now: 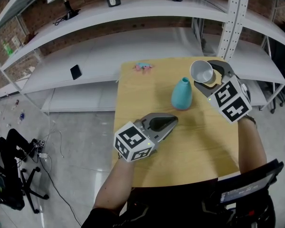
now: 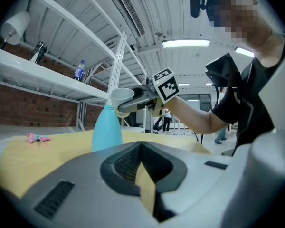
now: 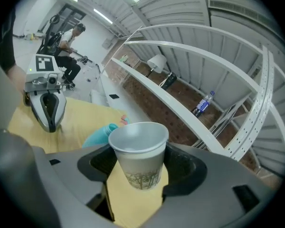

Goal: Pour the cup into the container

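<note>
The right tool (image 3: 137,171) pinches a paper cup (image 1: 201,71) low on its wall, one jaw on each side, and holds it in the air above the far right part of the table (image 1: 199,141). The cup stands close to upright, its mouth open to the head view, and what it holds cannot be made out. Just beside it and lower stands the container (image 1: 182,94), a teal vessel with a narrow neck, upright on the table. From the left gripper view the cup's rim sits a little above and to one side of that neck, not yet over it. The left tool (image 1: 173,121) lies low over the near part of the table, its jaws pressed nearly together on nothing, well apart from the container. The cup looks light and thin-walled, so it will likely buckle under a hard squeeze; the grip near the stiffer base is a sound choice, though it leaves the rim free to wobble as it tips. The container's small opening probably calls for a slow tilt with the lip right over the neck, and the tall, light-looking vessel could topple if knocked.
</note>
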The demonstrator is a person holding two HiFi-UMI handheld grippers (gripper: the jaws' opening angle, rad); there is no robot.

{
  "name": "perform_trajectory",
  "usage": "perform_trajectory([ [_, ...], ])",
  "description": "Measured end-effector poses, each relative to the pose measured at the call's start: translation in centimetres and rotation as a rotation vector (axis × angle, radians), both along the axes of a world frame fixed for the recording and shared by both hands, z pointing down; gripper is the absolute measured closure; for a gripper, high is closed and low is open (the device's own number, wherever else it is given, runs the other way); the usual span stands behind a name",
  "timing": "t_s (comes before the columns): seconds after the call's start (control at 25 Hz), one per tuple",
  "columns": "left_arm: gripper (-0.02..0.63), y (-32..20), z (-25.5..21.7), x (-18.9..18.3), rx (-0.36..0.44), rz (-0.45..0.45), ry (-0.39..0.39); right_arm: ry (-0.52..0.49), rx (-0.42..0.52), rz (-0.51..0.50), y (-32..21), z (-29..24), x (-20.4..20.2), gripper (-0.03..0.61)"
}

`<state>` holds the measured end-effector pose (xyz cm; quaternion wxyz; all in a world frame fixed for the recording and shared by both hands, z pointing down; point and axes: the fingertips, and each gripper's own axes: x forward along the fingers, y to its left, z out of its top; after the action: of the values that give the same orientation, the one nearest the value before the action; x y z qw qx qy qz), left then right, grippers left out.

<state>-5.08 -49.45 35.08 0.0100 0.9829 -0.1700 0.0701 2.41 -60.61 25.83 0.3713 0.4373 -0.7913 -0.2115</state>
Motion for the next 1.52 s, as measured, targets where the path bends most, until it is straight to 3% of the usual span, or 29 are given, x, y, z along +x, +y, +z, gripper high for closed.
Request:
perform_trajectory([
  [0.44, 0.614, 0.2, -0.1, 0.0, 0.000, 0.004, 0.001, 0.190, 0.034, 0.027, -0.5, -0.1, -0.4, 0.270],
  [1.52, 0.614, 0.4, 0.1, 0.1, 0.002, 0.005, 0.001, 0.380, 0.090, 0.054, -1.1, 0.5, -0.9, 0.270],
])
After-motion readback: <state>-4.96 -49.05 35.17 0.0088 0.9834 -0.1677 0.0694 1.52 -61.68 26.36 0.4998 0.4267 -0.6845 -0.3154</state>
